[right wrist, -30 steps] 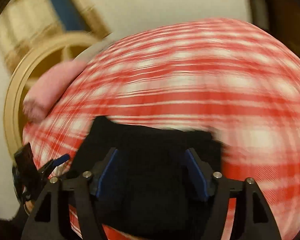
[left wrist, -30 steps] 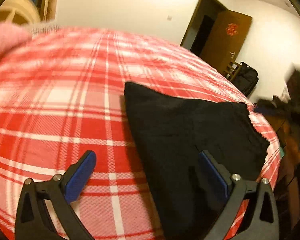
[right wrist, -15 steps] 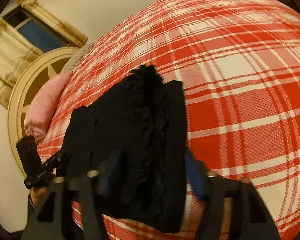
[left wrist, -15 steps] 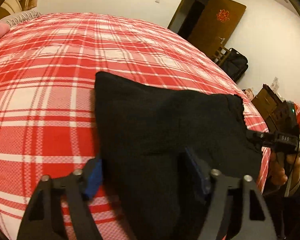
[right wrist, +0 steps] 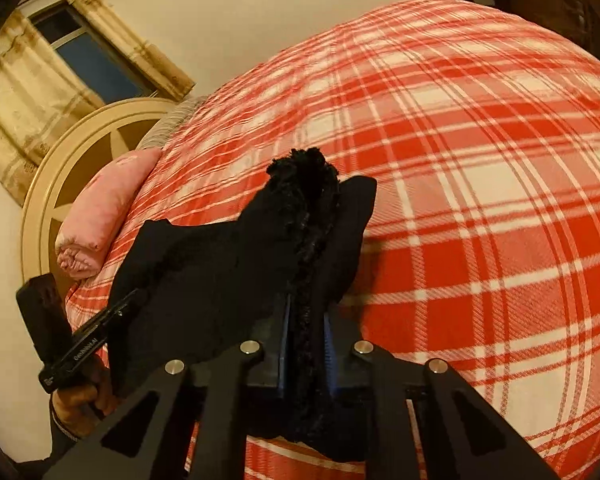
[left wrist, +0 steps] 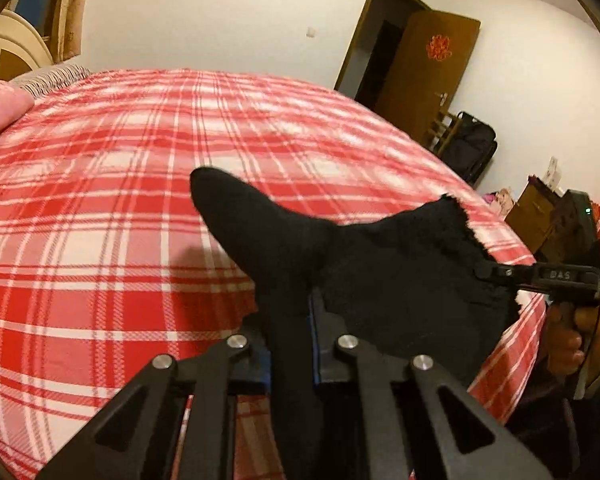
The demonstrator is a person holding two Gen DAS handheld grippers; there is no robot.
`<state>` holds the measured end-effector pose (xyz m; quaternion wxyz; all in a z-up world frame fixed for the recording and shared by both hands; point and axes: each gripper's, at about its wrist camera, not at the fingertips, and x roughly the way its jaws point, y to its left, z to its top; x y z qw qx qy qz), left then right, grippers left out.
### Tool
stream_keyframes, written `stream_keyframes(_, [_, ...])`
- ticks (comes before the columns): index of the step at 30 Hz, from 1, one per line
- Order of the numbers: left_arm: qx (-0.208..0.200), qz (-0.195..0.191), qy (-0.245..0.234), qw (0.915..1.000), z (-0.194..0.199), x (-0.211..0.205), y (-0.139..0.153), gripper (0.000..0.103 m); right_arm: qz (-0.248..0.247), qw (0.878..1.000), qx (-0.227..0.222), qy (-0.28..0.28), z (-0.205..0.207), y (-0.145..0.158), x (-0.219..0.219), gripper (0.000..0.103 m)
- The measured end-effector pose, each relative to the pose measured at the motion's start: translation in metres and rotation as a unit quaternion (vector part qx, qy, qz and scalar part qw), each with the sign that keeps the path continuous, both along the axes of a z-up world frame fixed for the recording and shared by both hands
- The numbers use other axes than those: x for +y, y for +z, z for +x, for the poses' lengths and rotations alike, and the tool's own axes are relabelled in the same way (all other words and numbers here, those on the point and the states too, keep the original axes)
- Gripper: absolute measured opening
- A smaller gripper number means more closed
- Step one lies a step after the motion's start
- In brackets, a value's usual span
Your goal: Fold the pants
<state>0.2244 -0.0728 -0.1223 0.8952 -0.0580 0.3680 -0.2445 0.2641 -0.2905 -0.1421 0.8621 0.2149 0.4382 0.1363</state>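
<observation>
Gripping: the left gripper [left wrist: 290, 344] at the bottom centre of its own view, jaws clamped on a black fold of the pants [left wrist: 360, 272].
Right gripper: the right gripper [right wrist: 306, 344] low in the centre of its view, jaws pressed together on a bunched, fuzzy edge of the same garment.
Pants: dark and already doubled over, hanging between the two tools in mid-frame, one corner jutting up toward the centre of the left view; most of the cloth appears lifted off the bedspread [left wrist: 100, 240], though the lower edge is hidden behind the jaws.
Hands: a person's hand [left wrist: 572, 340] on the right tool's handle at the right edge of the left view.
Bed: red-and-white plaid filling the middle distance in both views.
Beyond: a pink pillow [right wrist: 100, 224] at centre left of the right view, by the round headboard [right wrist: 52, 184]; a brown door [left wrist: 428, 64] at upper right of the left view.
Step in hand: probably a carry, with both edges held for another fold.
Next move: likely calls for bringing the held edges over evenly, laying them flat, then letting go.
</observation>
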Motion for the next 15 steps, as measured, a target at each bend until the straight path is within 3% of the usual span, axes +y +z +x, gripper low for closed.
stream_keyframes(15, [-0.037,0.025,0.065,0.9969,0.001,0.061,0.032,0.013,0.005,0.996,-0.019,0.082,0.061,0.02,0.087,0.013])
